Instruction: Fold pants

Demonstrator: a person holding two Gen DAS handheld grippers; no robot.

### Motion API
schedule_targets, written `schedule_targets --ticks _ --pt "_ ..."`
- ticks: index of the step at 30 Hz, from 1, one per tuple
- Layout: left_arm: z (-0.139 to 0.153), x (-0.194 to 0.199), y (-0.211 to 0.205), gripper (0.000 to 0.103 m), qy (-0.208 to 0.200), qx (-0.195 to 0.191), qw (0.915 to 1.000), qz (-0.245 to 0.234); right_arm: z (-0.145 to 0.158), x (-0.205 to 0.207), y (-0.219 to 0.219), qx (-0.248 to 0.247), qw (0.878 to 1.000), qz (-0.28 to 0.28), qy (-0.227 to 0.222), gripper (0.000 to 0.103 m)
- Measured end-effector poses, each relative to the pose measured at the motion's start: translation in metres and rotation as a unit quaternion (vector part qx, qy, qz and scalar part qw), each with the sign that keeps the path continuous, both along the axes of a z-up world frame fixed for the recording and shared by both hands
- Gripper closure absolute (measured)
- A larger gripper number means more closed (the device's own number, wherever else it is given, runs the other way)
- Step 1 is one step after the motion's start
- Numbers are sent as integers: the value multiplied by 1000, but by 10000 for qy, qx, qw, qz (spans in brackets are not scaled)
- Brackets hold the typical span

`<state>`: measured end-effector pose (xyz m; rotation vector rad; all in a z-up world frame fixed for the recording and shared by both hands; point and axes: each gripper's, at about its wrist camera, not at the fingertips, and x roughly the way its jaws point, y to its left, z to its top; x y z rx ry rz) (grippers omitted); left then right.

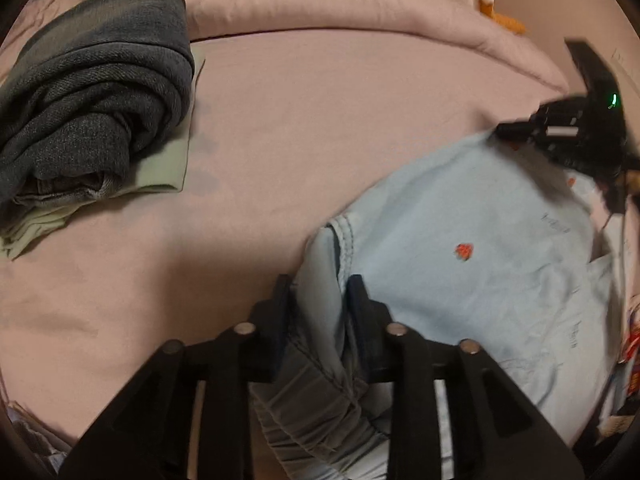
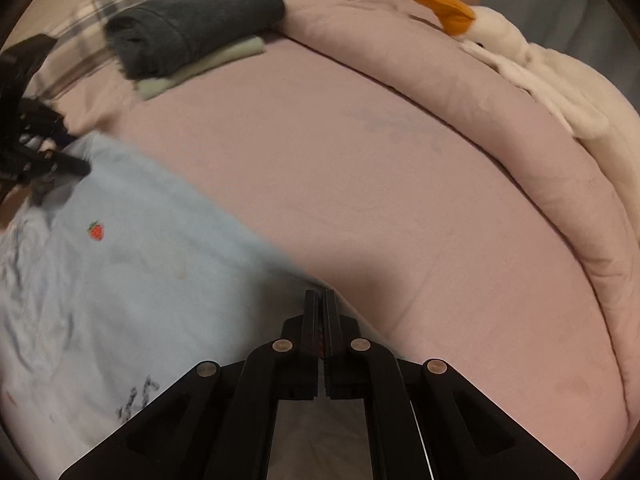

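A pair of light blue pants [image 1: 472,280] lies spread on the pink bed sheet [image 1: 280,140], occupying the near right of the left wrist view and the near left of the right wrist view. A small red strawberry motif [image 2: 96,231] marks the fabric.

Left gripper [image 1: 318,284]: jaws narrowed onto a bunched fold at the gathered waistband edge of the pants; the cloth fills the gap between the two fingers and both pads press on it.

Right gripper [image 2: 320,296]: fingers brought fully together at the pants' near right edge, where the blue cloth meets the sheet. Whether any fabric is caught between the pads cannot be determined; the edge there is blurred and nothing is discernible in the slit.

Each gripper appears in the other's view at the far border of the pants, motion-blurred.

Far left on the bed: a folded dark grey garment [image 1: 92,92] resting on a folded pale green garment [image 1: 164,168], well apart from the pants. A rolled pink duvet [image 2: 480,120] runs along the far side, bearing a white plush goose [image 2: 508,52] with an orange beak.
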<state>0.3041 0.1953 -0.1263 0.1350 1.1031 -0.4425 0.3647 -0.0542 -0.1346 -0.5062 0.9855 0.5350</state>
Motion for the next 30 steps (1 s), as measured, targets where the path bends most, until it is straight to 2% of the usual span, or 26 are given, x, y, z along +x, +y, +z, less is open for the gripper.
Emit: schedule_targets --ticks 2,3,4,5,6,7,8,10,11,14,16,17,19,20,21,23,26,30 --pt "4 -6 -1 66 -39 47 9999 -109 0 2 -3 -4 9999 -26 125 101" --pt "8 -9 2 52 -31 55 9999 -152 4 2 -3 100 9996 -25 249 99" --pt "11 -10 6 44 -28 13 9998 -188 10 1 -6 256 9992 56 317 96" --pt "16 -11 11 31 -93 -77 9997 -218 13 0 -7 352 9988 119 332 86" --pt "19 -11 12 24 -160 -127 9995 -226 19 0 -11 471 9982 189 306 67" --pt "20 -9 14 22 -184 -145 9995 -214 22 3 -14 506 9983 165 252 54" --pt "21 -3 18 21 -181 -174 9996 -136 21 5 -14 502 9983 131 251 33" --pt "17 7 15 18 45 -353 9993 -77 16 19 -14 438 9984 126 348 30" --pt "9 14 17 17 330 -444 9985 -60 9 28 -13 406 9976 121 541 30" --pt "-8 19 17 17 618 -58 9980 -74 -16 42 -13 319 9924 -87 1188 30" --pt "-12 16 9 17 466 241 9985 -175 -20 40 -11 303 9931 -22 1128 27" --pt "-10 14 8 17 405 293 9986 -193 -20 38 -11 310 9937 11 1073 27" --pt "-9 11 8 26 363 298 9987 -213 -21 35 -13 326 9936 -53 1080 32" --pt "-8 8 8 34 321 310 9987 -264 -20 30 -11 253 9942 -4 1043 44" --pt "-7 5 7 46 306 321 9986 -292 -17 20 -11 206 9948 122 991 65" --pt "-4 2 0 67 350 250 9984 -368 -13 8 -6 104 9952 305 921 93" --pt "4 -6 -6 77 119 590 9976 -335 -11 -11 4 -306 9966 440 620 96" --pt "22 -23 -8 79 -364 898 9946 -369 2 -29 6 -461 9984 294 168 98"
